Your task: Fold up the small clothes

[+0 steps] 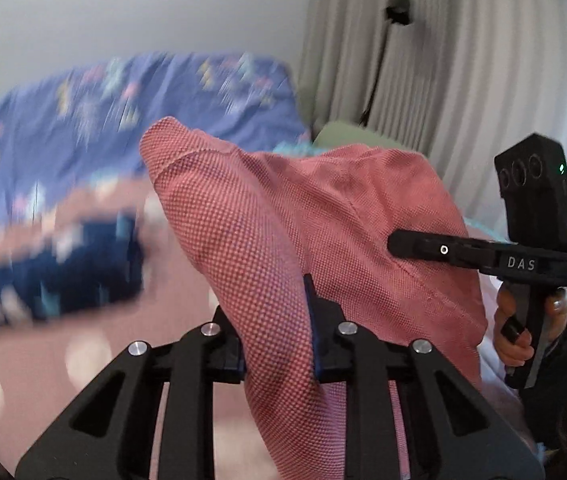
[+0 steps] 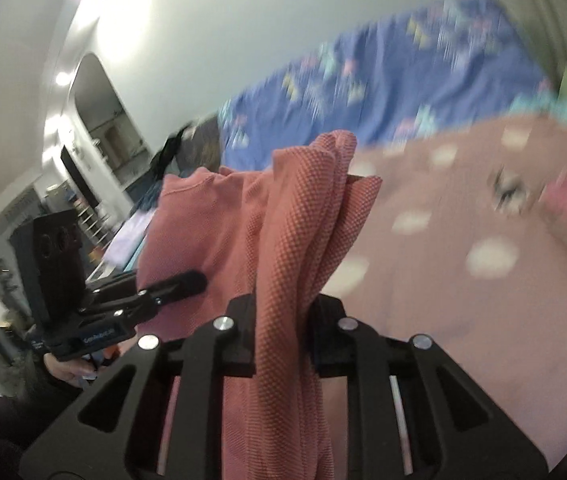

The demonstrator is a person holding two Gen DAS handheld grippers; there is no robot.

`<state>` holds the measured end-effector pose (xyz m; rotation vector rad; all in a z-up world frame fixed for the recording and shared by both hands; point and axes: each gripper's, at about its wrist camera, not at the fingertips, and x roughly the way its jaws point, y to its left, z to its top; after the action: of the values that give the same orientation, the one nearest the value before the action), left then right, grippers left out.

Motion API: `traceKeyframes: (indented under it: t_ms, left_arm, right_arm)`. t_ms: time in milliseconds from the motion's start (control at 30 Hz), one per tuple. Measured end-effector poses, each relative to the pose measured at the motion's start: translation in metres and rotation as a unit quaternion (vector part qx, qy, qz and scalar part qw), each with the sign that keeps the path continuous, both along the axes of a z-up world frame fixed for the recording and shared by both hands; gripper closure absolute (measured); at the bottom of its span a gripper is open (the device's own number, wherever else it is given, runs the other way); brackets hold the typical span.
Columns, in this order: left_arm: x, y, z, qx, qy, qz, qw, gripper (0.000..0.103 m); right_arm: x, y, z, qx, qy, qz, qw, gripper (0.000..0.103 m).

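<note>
The left gripper point(image 1: 279, 344) is clamped on a fold of the pink-red garment point(image 1: 303, 216) at lower centre. The right gripper point(image 2: 283, 332) is likewise closed on a bunched edge of it, the cloth held up between them above the blurred pink dotted bed cover point(image 2: 463, 240). At left, a dark blue item point(image 1: 59, 272) is too smeared to identify.

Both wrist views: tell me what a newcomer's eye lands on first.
A salmon-pink knit garment fills the middle of both views, clamped by the left gripper and the right gripper and lifted above the pink dotted bedspread. Behind lies a blurred blue patterned sheet.
</note>
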<state>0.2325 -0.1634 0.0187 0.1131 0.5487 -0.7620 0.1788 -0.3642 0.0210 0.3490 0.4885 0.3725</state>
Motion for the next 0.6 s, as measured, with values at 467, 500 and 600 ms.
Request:
traceKeyframes:
  t_ms: [467, 500, 600]
  left_arm:
    - [0.126, -0.15, 0.028, 0.152, -0.141, 0.009, 0.9782, 0.08]
    - [0.137, -0.157, 0.021, 0.156, -0.135, 0.015, 0.9784, 0.08]
    - [0.163, -0.168, -0.003, 0.174, -0.123, 0.031, 0.9766, 0.08]
  right_arm:
    - [0.141, -0.107, -0.008, 0.005, -0.028, -0.118, 0.993, 0.085]
    - [0.148, -0.109, -0.014, 0.007, -0.024, -0.121, 0.992, 0.085]
    - [0.176, -0.114, -0.036, -0.002, -0.01, -0.127, 0.992, 0.085]
